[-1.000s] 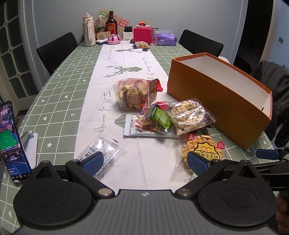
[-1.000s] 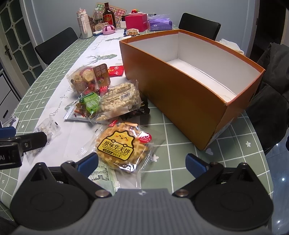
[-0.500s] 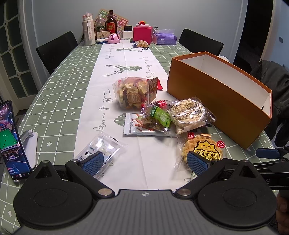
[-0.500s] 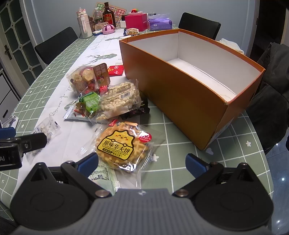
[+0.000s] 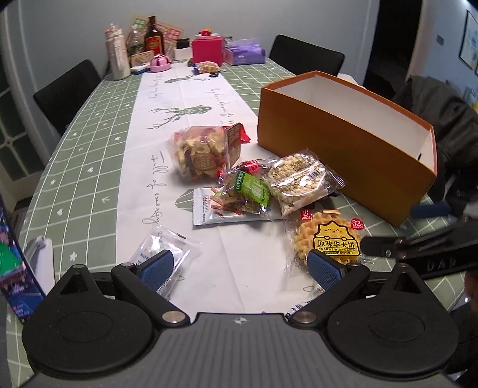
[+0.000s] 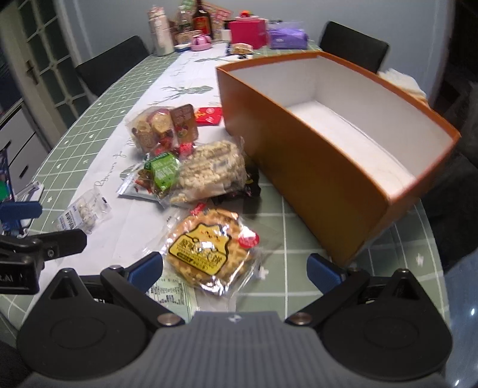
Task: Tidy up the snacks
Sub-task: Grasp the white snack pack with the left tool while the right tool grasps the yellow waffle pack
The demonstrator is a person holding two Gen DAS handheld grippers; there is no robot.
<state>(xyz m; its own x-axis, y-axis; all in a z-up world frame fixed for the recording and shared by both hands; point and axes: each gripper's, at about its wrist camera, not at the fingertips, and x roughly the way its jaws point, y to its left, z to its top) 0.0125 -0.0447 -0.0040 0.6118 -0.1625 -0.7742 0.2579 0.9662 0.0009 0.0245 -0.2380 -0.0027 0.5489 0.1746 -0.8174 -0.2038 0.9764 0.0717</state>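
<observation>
Between the spread fingers of the right gripper (image 6: 234,267), which holds nothing, lies the waffle packet (image 6: 210,253) on the bench (image 6: 298,238). Beside it, the left gripper (image 5: 240,267) hangs equally wide and empty. Beyond sit more snack bags (image 5: 260,182) and the orange box (image 6: 313,167).

The table (image 5: 89,125), under a green checked cloth (image 5: 68,167) and white runner (image 5: 239,262), carries snack packets (image 5: 257,191) beside an orange box (image 5: 343,155).

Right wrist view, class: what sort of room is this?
Probably a home dining room: a long table with a green checked cloth, black chairs round it, and bottles and a tissue pack at its far end.
</observation>
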